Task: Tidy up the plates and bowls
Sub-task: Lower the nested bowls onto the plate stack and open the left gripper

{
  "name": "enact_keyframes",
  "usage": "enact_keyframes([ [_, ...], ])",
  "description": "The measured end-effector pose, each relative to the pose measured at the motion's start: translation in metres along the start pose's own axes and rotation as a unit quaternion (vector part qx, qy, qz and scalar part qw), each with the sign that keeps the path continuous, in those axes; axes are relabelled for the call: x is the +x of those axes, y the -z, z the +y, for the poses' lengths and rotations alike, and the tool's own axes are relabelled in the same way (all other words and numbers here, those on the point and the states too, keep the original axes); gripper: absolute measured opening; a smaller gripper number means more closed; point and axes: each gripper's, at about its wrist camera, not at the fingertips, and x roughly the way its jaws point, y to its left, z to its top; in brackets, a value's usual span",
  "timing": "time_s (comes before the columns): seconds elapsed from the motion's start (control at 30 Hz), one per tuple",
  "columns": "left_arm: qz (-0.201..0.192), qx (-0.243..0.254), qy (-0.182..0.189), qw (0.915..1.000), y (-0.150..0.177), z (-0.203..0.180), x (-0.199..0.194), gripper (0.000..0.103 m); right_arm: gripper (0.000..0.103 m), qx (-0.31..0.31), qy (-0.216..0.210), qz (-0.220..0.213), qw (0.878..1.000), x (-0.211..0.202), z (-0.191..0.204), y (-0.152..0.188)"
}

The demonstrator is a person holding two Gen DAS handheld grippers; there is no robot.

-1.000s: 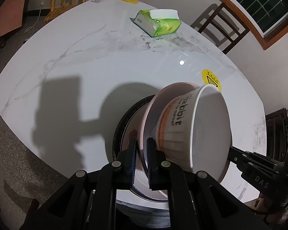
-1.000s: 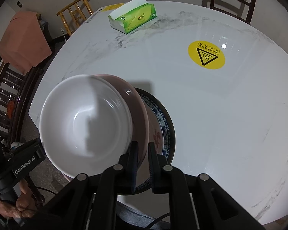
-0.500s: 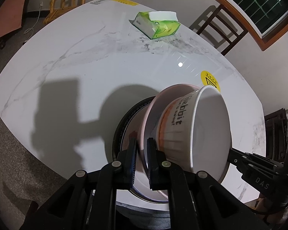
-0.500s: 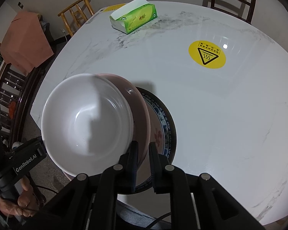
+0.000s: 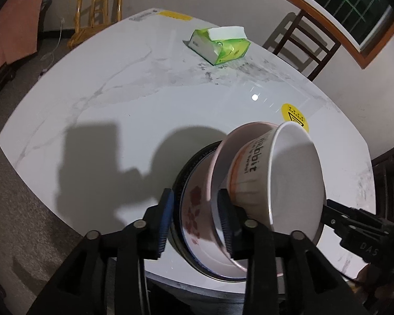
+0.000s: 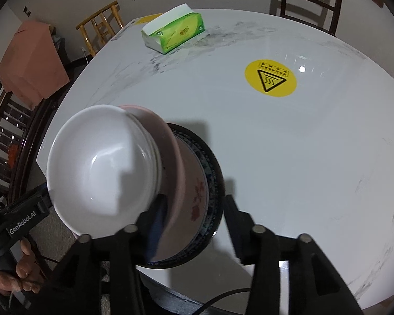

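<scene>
Release step: left gripper [image 5: 195, 219] and right gripper [image 6: 194, 225], jaws just opened off pink plate [image 6: 176, 183], should be withdrawn toward 6 o'clock without nudging white bowl [image 6: 102, 162].

Overhead light throws hard dark shadows across the glossy desk [image 5: 118, 105] and leaves a small glare spot. Fisheye bending darkens the corners; the right tongs [image 6: 194, 225] look motion-blurred.

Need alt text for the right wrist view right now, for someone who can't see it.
A stack of dishes sits near the table edge: a white bowl in a pink bowl on a blue-rimmed plate. The right gripper straddles the stack's rim, jaws just opened. Behind lie a green tissue pack and a yellow warning sticker.
</scene>
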Motion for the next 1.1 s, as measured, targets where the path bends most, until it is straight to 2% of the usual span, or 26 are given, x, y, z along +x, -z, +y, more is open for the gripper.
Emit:
enact_keyframes([
  [0.27,-0.021,0.014,-0.004,0.9997,0.012,0.001,-0.01,0.046,0.058,0.009,-0.02,-0.024,0.999,-0.011,-0.014,0.014],
  [0.57,-0.054,0.019,-0.004,0.9983,0.019,-0.001,-0.022,0.047,0.06,0.017,-0.03,-0.063,0.997,-0.026,-0.024,0.022],
  [0.73,-0.088,0.023,-0.037,0.9952,0.031,-0.002,-0.034,0.047,0.06,-0.004,-0.028,-0.101,0.994,-0.038,-0.025,0.038],
  [0.9,-0.134,0.046,-0.071,0.9873,0.054,-0.014,-0.047,0.049,0.06,-0.042,-0.016,-0.146,0.988,-0.044,-0.016,0.068],
  [1.1,-0.13,0.064,-0.065,0.9873,0.074,-0.037,-0.041,0.053,0.063,-0.062,-0.016,-0.142,0.988,-0.036,-0.007,0.092],
])
